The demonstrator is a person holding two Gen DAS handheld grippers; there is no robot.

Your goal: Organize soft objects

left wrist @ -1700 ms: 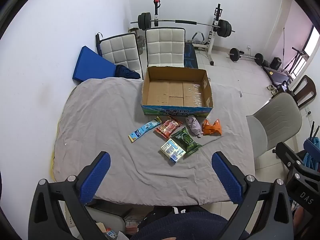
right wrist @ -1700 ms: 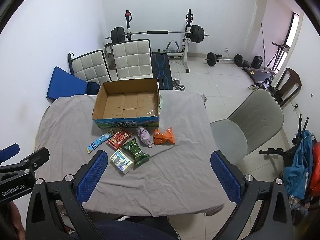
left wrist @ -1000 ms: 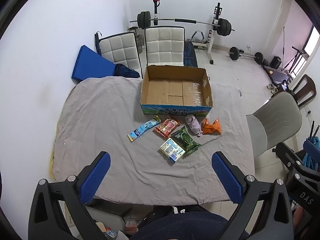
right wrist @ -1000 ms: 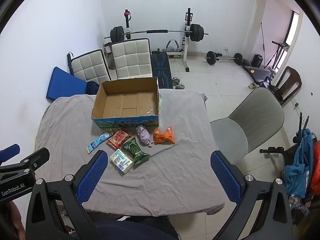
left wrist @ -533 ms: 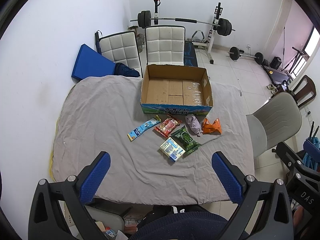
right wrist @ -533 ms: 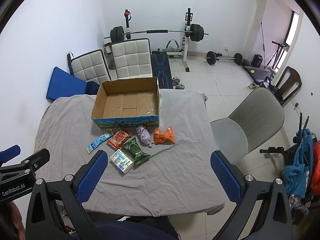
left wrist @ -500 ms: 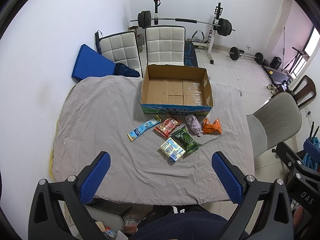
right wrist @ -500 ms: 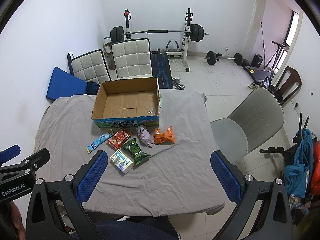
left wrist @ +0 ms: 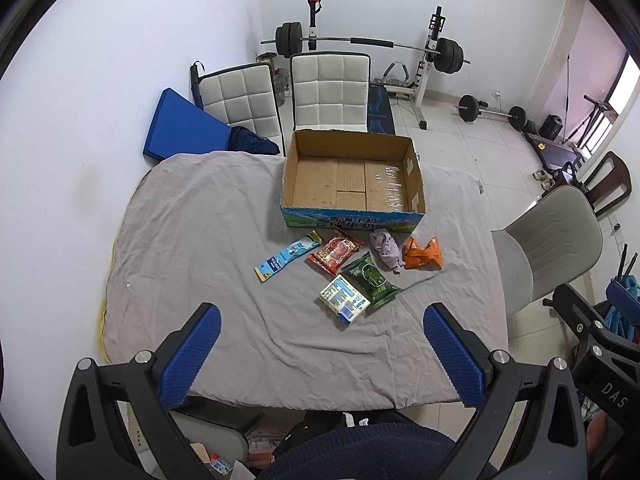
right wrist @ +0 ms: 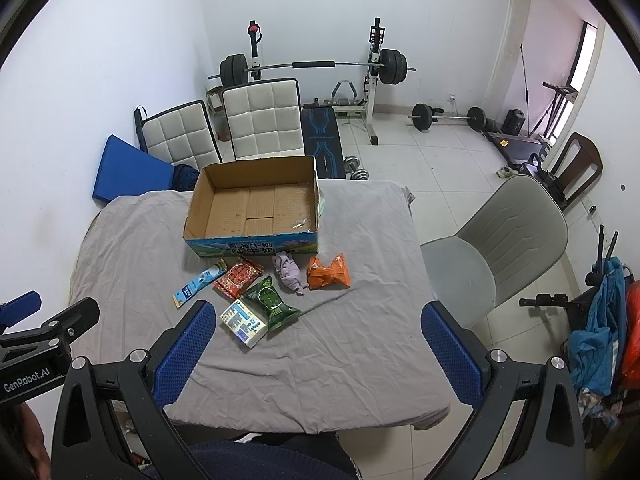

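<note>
An open, empty cardboard box (left wrist: 352, 178) (right wrist: 256, 208) stands on the grey-clothed table (left wrist: 192, 240) (right wrist: 360, 340). In front of it lie several soft items: a light blue packet (left wrist: 286, 255) (right wrist: 200, 282), a red packet (left wrist: 335, 250) (right wrist: 239, 276), a green packet (left wrist: 370, 277) (right wrist: 272, 303), a white pack (left wrist: 344, 298) (right wrist: 244, 322), a purple cloth (left wrist: 386, 249) (right wrist: 289, 273) and an orange packet (left wrist: 423, 253) (right wrist: 329, 273). My left gripper (left wrist: 320, 350) and right gripper (right wrist: 316, 346) are both open and empty, held high above the table's near edge.
Two white padded chairs (left wrist: 328, 92) and a blue mat (left wrist: 184, 128) stand behind the table. A grey chair (left wrist: 548, 244) (right wrist: 500, 240) is at the right side. A barbell rack (right wrist: 316, 68) and weights fill the far floor.
Almost nothing has changed. Both views shift very slightly; both grippers stay open and the items lie as before.
</note>
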